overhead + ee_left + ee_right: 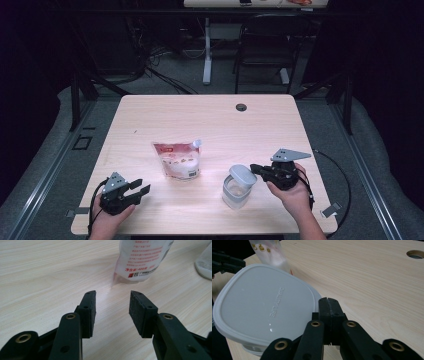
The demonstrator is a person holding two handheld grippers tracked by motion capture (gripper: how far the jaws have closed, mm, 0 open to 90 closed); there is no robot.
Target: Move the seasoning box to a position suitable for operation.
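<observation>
A white pouch with red print and a spout (pixel 177 160) (pixel 142 260) (pixel 270 252) stands at the middle of the wooden table (pixel 200 115). To its right is a clear container (pixel 235 194) (pixel 205 262) with its grey-white lid (pixel 242 175) (pixel 264 305) lying tilted on top. My right gripper (pixel 254 168) (pixel 329 301) is shut, jaws pressed together with nothing between them, its tip right at the lid's near edge. My left gripper (pixel 141 186) (pixel 112 297) rests near the front left edge, open and empty, pointing at the pouch's base.
A round cable hole (pixel 241 107) (pixel 415 253) sits in the table's far right part. Beyond the table are a black chair (pixel 265 45) and another desk's leg (pixel 206 50). Cables trail from both grippers over the front edge.
</observation>
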